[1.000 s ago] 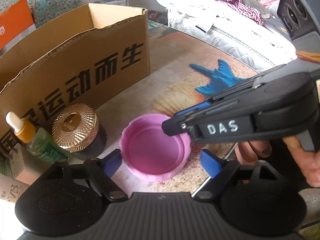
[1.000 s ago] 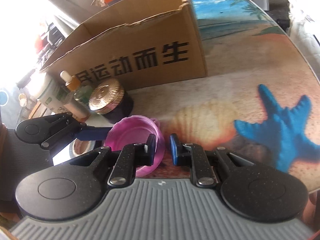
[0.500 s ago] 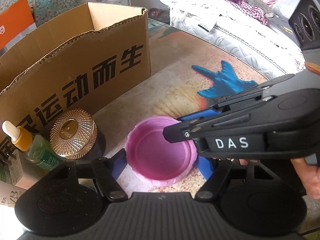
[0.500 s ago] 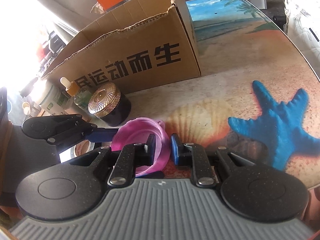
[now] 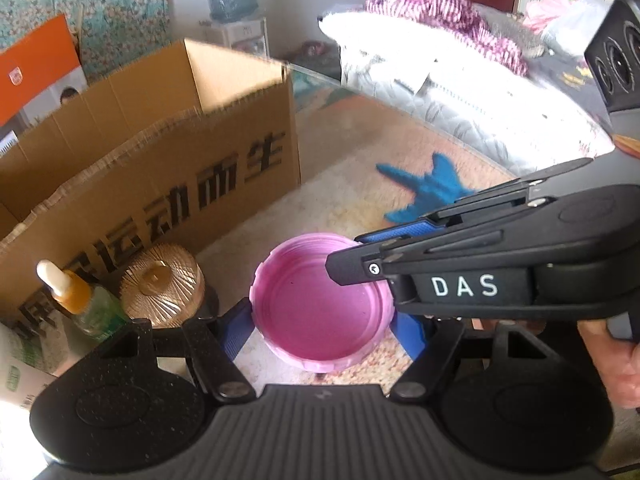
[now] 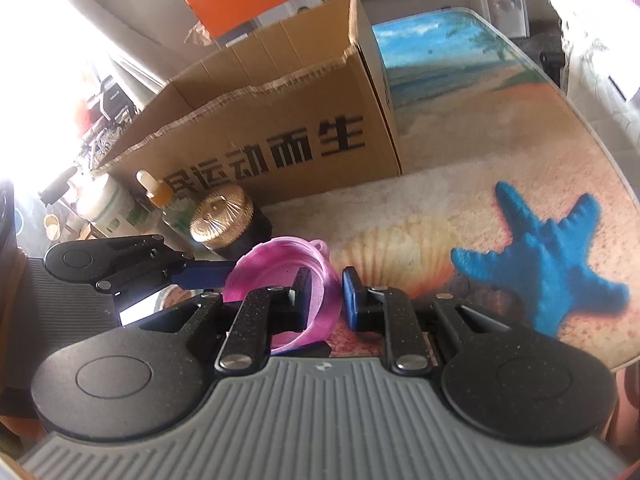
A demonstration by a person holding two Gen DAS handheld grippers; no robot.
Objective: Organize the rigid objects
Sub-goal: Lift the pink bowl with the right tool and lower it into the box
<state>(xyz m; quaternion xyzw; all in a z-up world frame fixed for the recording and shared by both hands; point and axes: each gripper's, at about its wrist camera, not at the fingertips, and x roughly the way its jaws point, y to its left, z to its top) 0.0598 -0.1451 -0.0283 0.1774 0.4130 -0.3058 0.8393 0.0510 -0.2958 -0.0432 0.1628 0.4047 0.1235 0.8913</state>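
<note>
A pink round lid, hollow side up, is held between both grippers just above the beach-print table. My left gripper spans its width, one blue pad pressing on each side of the lid. My right gripper is shut on the lid's right rim wall, one pad inside and one outside. In the right wrist view the pink lid tilts, and a left gripper finger touches its far side. The right gripper reaches in from the right in the left wrist view.
An open cardboard box with black characters stands behind the lid. A gold-topped dark jar, a dropper bottle and a white-green bottle stand at its left front. The table's edge curves on the right, with bedding beyond.
The left gripper's pads have closed in from beside the lid until they touch its sides. The lid has tipped and come up off the table a little in the right gripper's grip.
</note>
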